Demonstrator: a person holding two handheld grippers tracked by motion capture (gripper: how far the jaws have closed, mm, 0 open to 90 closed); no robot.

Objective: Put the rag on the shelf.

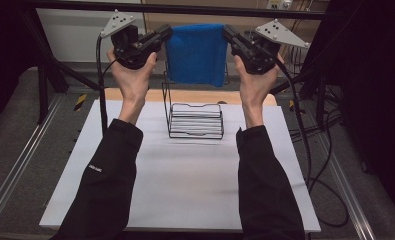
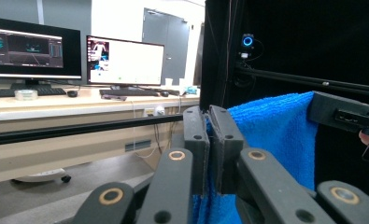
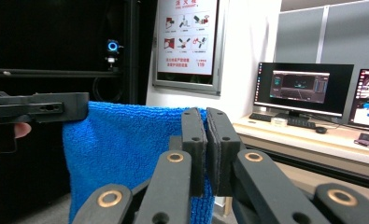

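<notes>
Both grippers, left (image 1: 166,32) & right (image 1: 229,33), jaws clamped on towel (image 1: 195,52) top corners, held up over rack (image 1: 195,121); prob. hanging/draping not yet done.

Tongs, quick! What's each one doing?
Left tongs: closed, pinching the blue towel at its top corner.
Right tongs: closed, pinching the other top corner.

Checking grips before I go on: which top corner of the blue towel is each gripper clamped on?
The left gripper pinches the blue towel at its left top corner, the right gripper at its right; both jaws shut on cloth.
</notes>
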